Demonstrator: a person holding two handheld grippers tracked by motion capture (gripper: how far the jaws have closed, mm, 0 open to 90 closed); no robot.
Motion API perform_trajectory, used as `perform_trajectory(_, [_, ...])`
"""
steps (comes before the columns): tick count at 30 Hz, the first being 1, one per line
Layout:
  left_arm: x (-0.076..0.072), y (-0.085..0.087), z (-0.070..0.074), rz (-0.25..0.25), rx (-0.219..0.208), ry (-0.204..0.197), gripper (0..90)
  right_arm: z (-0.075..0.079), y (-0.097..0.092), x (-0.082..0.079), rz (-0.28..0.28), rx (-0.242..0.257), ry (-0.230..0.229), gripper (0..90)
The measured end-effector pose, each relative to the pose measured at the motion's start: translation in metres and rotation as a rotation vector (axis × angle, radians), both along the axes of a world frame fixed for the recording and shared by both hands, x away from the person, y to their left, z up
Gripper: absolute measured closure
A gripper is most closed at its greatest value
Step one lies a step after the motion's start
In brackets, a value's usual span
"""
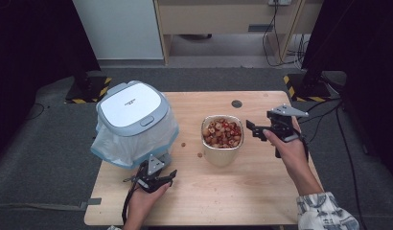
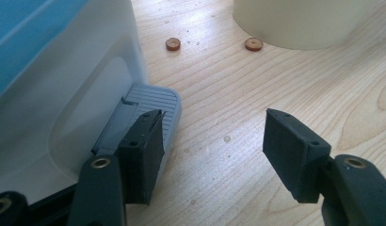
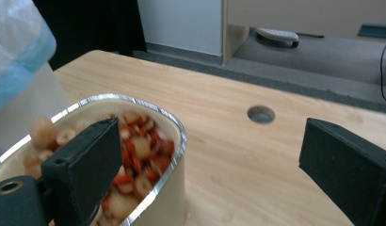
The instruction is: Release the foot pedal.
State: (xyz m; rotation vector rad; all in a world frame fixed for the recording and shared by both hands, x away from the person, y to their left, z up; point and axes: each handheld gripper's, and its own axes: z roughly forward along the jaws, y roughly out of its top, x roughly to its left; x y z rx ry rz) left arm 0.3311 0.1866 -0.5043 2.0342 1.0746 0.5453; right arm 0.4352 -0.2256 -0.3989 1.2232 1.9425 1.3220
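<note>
**Both sets of fingers wide, bin pedal and snack container within reach**

Closest to the high camera, the left gripper (image 1: 154, 178) sits at the near edge of the wooden surface (image 1: 261, 196), held in the person's left hand (image 1: 143, 200). Its fingers (image 2: 143, 153) stand wide apart with nothing between them. In the left gripper view one of them lies against or just over the ribbed grey foot pedal (image 2: 156, 106) at the base of the white pedal bin (image 1: 134, 122); whether it touches cannot be told. The bin's lid is down, and a blue-edged plastic liner (image 1: 113, 148) hangs out around its body.

Two small brown round pieces (image 2: 172, 44) lie on the bare wood between the bin and the container (image 1: 222, 139). That container, cream-sided with a silver rim, stands near the middle of the surface and holds a mix of red and pale snack pieces.

On the far side of it, the right gripper (image 1: 256, 130) hovers just beside the container's rim, held in the right hand (image 1: 286, 146). Its fingers (image 3: 87, 162) are spread wide and hold nothing; in the right gripper view one finger shows in front of the container's rim, the other over bare wood.
</note>
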Motion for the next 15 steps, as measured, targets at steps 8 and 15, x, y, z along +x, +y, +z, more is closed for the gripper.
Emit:
perform_trajectory(8, [0.0, 0.0, 0.0, 0.002, 0.0, 0.003, 35.9, -0.045, -0.024, -0.021, -0.071, -0.005, 0.046, 7.2])
perform_trajectory(15, [0.001, 0.0, 0.0, 0.003, 0.0, 0.0, 34.8, -0.084, -0.028, -0.025, -0.093, -0.058, 0.141, 5.5])
